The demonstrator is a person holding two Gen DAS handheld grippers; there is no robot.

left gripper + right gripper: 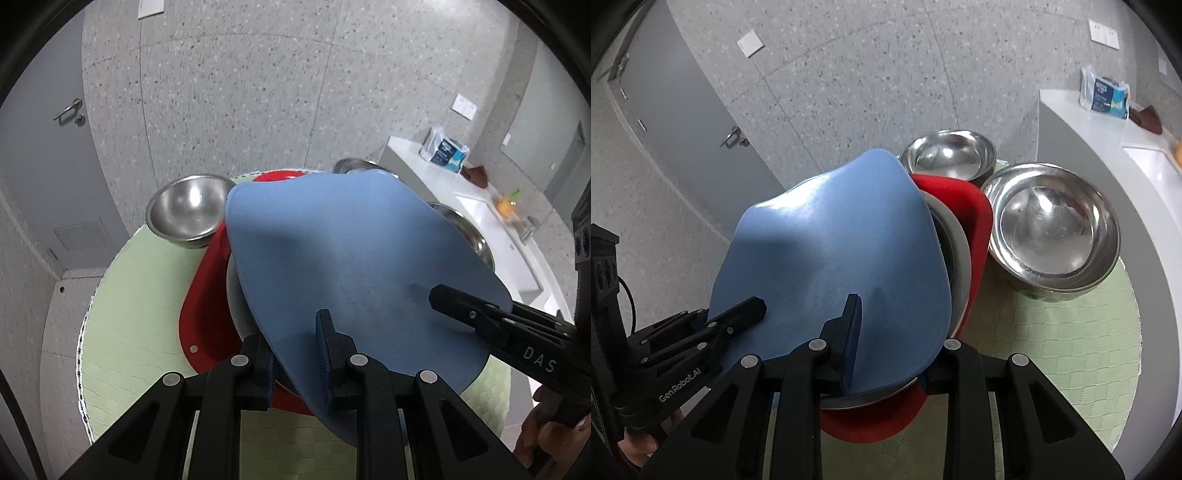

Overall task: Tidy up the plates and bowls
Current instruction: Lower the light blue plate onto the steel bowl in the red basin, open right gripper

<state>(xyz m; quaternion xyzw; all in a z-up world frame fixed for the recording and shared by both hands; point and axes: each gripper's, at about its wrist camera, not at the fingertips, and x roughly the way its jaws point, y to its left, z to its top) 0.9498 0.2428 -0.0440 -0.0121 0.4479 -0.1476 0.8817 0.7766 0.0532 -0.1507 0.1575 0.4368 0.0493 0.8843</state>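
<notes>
The blue plate point(351, 266) is tilted above a stack at the middle of the round table, and both grippers have hold of its near edge. Under it sits a grey plate point(956, 258), and under that a red plate point(205, 295), which rests on the green placemat point(140, 314).

The left gripper point(299, 369) pinches the blue plate's rim: 1 finger pad lies on top of the plate and the other is tucked beneath it, so the jaws are nearly closed on the rim. The right gripper point(886, 354) grips the same rim further along, with 1 pad on the top face and the other finger under the edge, jaws likewise narrowed onto the plate.

3 steel bowls stand on the placemat around the stack. A small bowl point(188, 210) touches the red plate on the left side. On the right side, a second small bowl point(949, 155) sits at the far edge, and a large bowl point(1052, 229) stands just beside it, close to the red plate.

Beyond the table runs a white counter point(1082, 122) with a packet of tissues point(1104, 92) and a brown cloth point(1147, 118) on it. A grey door point(40, 155) stands in the speckled wall point(240, 92).
</notes>
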